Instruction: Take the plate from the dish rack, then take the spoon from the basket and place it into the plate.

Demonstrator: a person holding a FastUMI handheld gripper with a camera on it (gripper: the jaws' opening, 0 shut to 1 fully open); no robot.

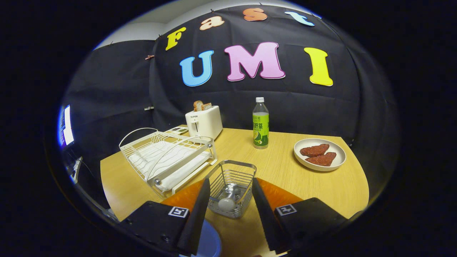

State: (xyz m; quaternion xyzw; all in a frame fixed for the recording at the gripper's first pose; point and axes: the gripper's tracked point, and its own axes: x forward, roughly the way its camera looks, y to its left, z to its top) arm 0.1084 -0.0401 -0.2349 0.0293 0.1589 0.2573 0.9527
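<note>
Two plates, one basket, one bottle

basket: shiny metal wire | table: matt wood-grain | bottle: glossy clear plastic (white cap)

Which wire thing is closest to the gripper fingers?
The small wire basket, sitting between the open gripper's fingers. The white dish rack is farther off, beyond them.

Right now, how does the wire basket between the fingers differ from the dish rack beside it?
The wire basket is small, deep and bare metal; the dish rack is white, wide and low. The basket holds a spoon; the rack's slots look empty. The basket sits just ahead of the open gripper, between its fingers, while the rack lies off to the side, near the toaster. Both are open wirework standing on the wooden table.
</note>
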